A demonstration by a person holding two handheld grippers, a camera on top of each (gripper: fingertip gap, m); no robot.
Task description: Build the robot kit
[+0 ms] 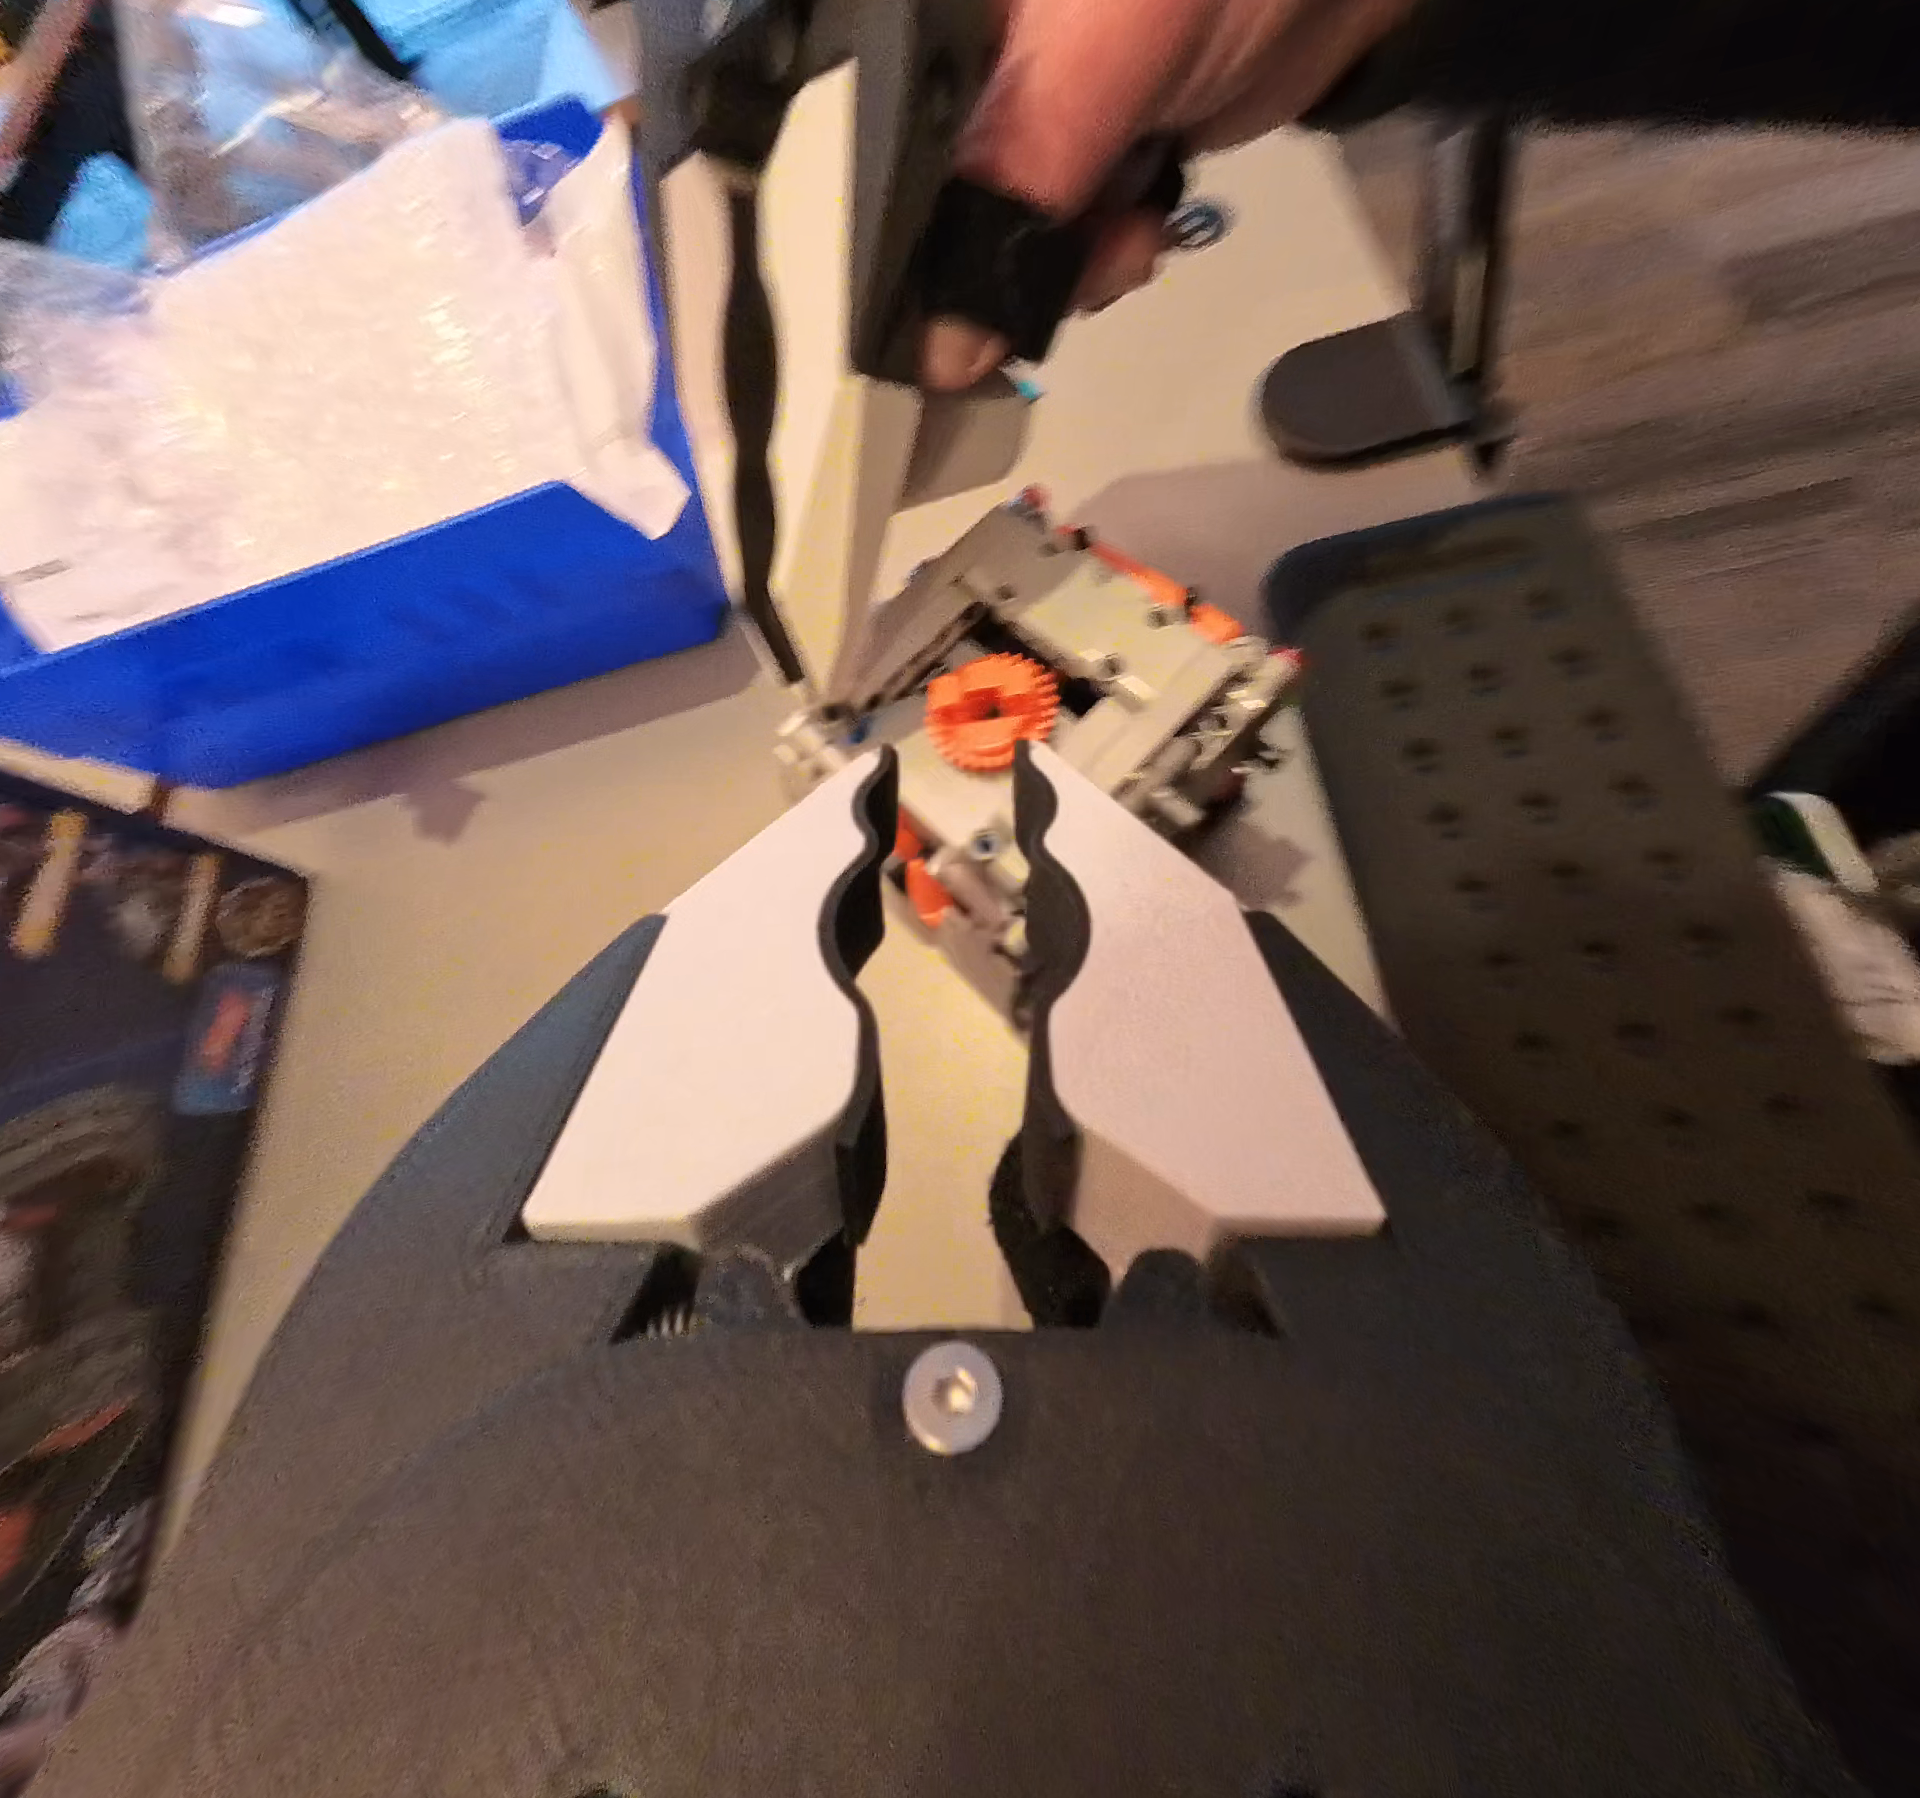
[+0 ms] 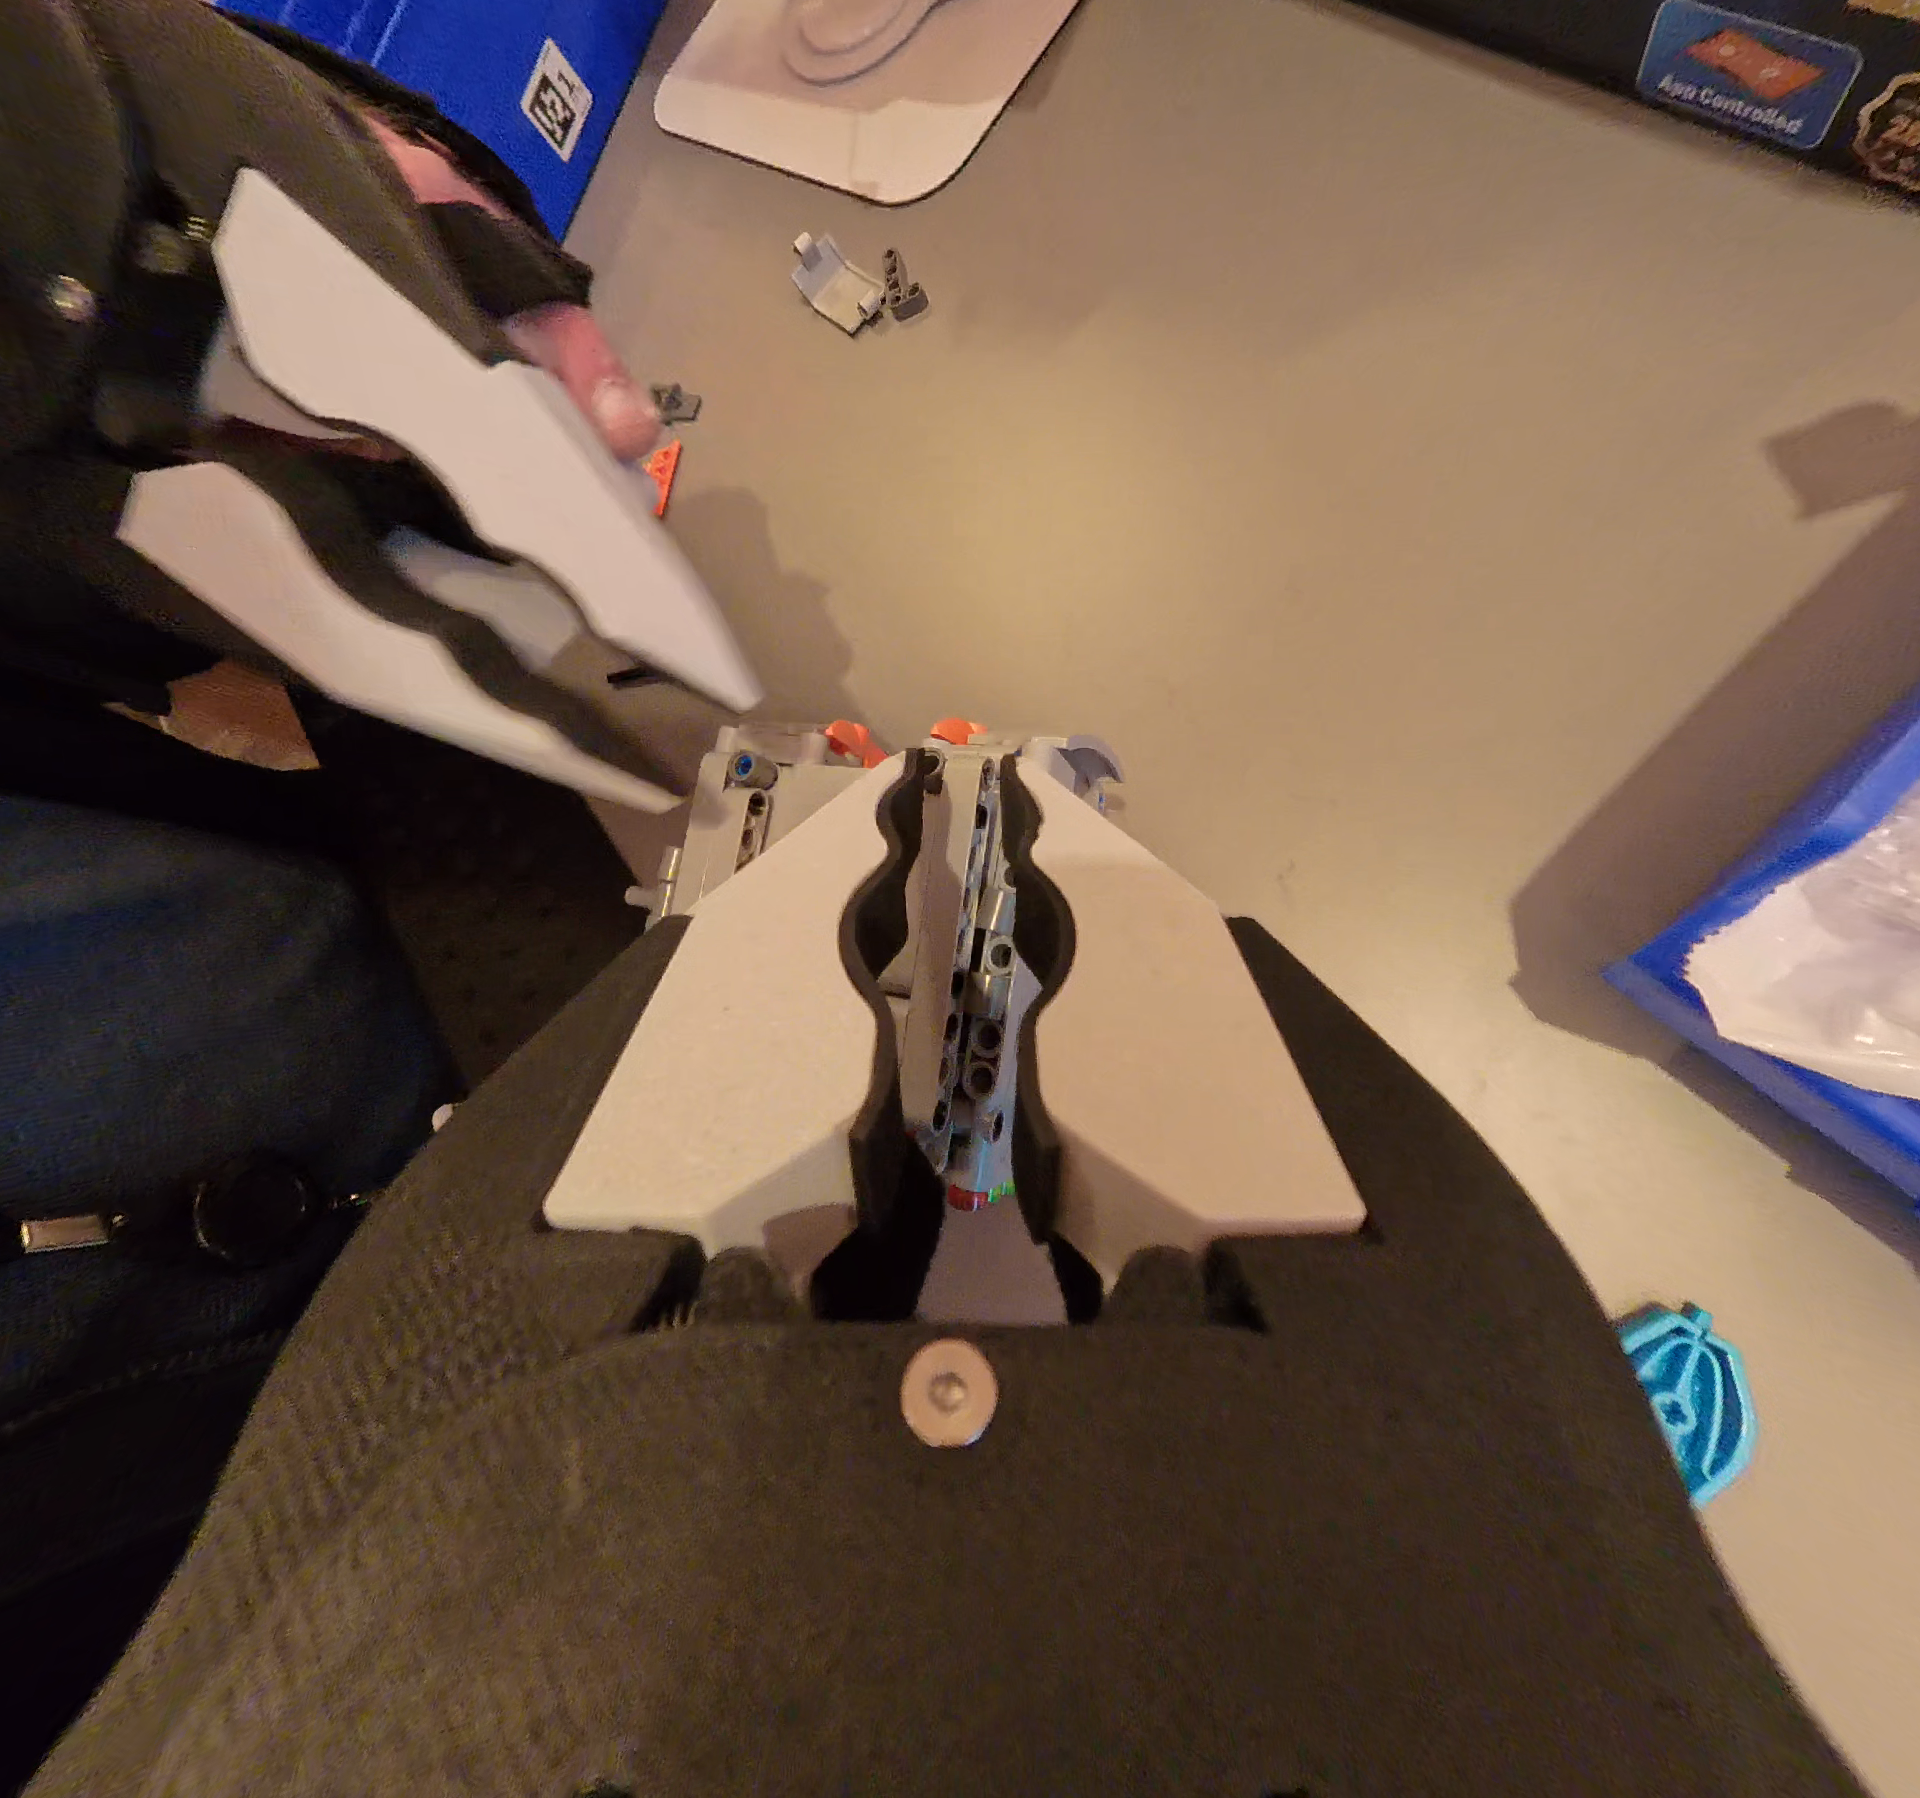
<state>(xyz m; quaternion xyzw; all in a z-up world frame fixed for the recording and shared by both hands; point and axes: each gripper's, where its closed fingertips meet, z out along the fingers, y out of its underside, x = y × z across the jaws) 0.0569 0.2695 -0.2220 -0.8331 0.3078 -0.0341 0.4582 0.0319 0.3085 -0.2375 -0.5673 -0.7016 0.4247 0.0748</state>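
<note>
A grey building-brick assembly (image 1: 1091, 626) with an orange gear (image 1: 992, 709) lies on the pale table (image 1: 520, 875). My left gripper (image 1: 956, 772) is open, its jaws apart just in front of the assembly and over its near end. My right gripper (image 2: 964, 769) is shut on the assembly (image 2: 961, 1021), which fills the gap between its fingers. In the left wrist view the right gripper (image 1: 821, 678) comes down from above, held by a hand (image 1: 1143, 86). In the right wrist view the left gripper (image 2: 707, 751) is at the left, its tips close to the assembly's left end.
A blue bin (image 1: 364, 626) with plastic bags stands at the left. A black perforated plate (image 1: 1558, 917) is at the right, a dark printed box (image 1: 104, 1125) at the lower left. Loose small pieces (image 2: 852, 283), a white stand base (image 2: 894, 86) and a light-blue round piece (image 2: 1688, 1405) lie on the table. The gap from one gripper's tips to the other's is roughly 5 cm.
</note>
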